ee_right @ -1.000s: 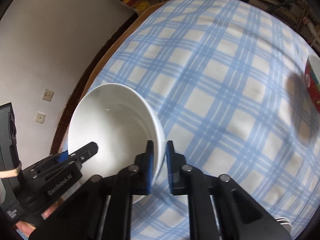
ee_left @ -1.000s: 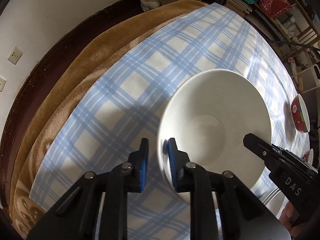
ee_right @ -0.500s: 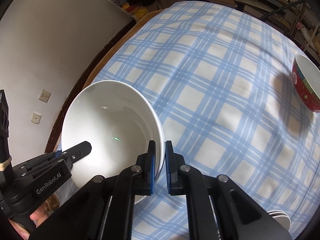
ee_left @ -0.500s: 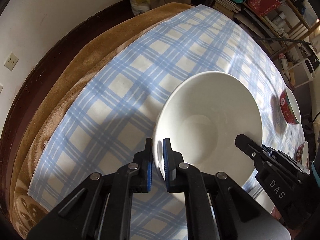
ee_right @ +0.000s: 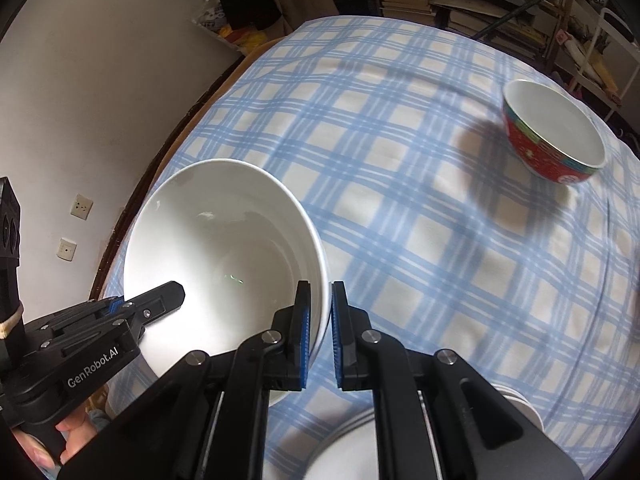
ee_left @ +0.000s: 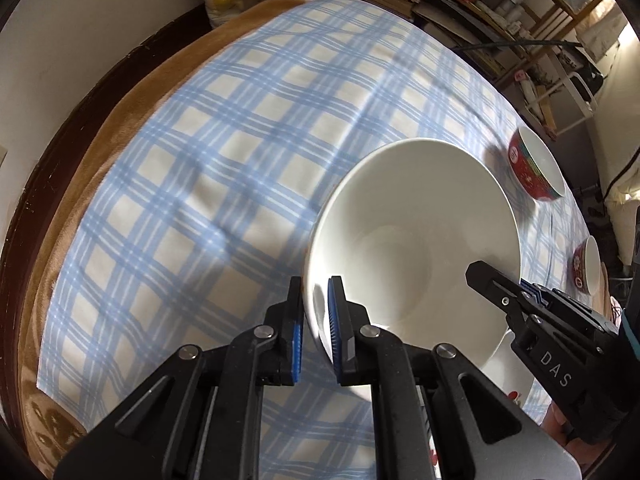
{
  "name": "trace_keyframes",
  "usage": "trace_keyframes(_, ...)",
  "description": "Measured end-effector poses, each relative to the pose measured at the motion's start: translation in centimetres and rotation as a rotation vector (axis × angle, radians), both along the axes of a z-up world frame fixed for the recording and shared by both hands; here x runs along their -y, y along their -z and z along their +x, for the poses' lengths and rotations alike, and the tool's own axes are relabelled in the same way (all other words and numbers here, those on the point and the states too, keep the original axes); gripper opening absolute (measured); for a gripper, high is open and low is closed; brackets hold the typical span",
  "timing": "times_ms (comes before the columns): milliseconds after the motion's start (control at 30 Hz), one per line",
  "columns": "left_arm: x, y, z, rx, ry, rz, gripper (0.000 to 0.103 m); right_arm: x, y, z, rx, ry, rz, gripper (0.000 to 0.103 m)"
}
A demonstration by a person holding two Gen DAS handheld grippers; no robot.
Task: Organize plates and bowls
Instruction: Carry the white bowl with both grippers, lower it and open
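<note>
White bowl (ee_left: 416,240) held above blue-check tablecloth (ee_left: 224,168), rim pinched by left gripper (ee_left: 314,332) one side, right gripper (ee_right: 320,336) other side. Bowl's underside hidden. White plates (ee_right: 348,444) below, near edge, mostly hidden behind grippers. Versus earlier: bowl carried rightward; red bowl (ee_right: 554,136) nearer; second red bowl (ee_left: 586,266), cut off at right, now clearer.

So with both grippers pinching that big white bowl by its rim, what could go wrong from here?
1. The left gripper and right gripper each clamp only a thin edge of the white bowl; if the hands drift apart or twist, it may slip.
2. Dropped, it could strike the white dishes below.
3. A wide swing might clip the red bowl.
</note>
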State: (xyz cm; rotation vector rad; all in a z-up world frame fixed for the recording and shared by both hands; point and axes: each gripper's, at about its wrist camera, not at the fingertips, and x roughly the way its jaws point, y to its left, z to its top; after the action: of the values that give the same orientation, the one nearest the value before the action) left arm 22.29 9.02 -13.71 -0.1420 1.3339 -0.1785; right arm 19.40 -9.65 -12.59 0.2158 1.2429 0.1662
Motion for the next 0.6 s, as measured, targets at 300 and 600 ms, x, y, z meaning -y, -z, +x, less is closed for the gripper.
trace_keyframes(300, 2.9, 0.7, -0.5, -0.017, 0.057, 0.006, 0.011, 3.4, 0.7, -1.6, -0.003, 0.065, 0.025, 0.012)
trace_keyframes(600, 4.1, 1.9, 0.1, -0.016, 0.088, 0.046, 0.011, 4.4, 2.9, -1.8, -0.017, 0.091, 0.055, 0.012)
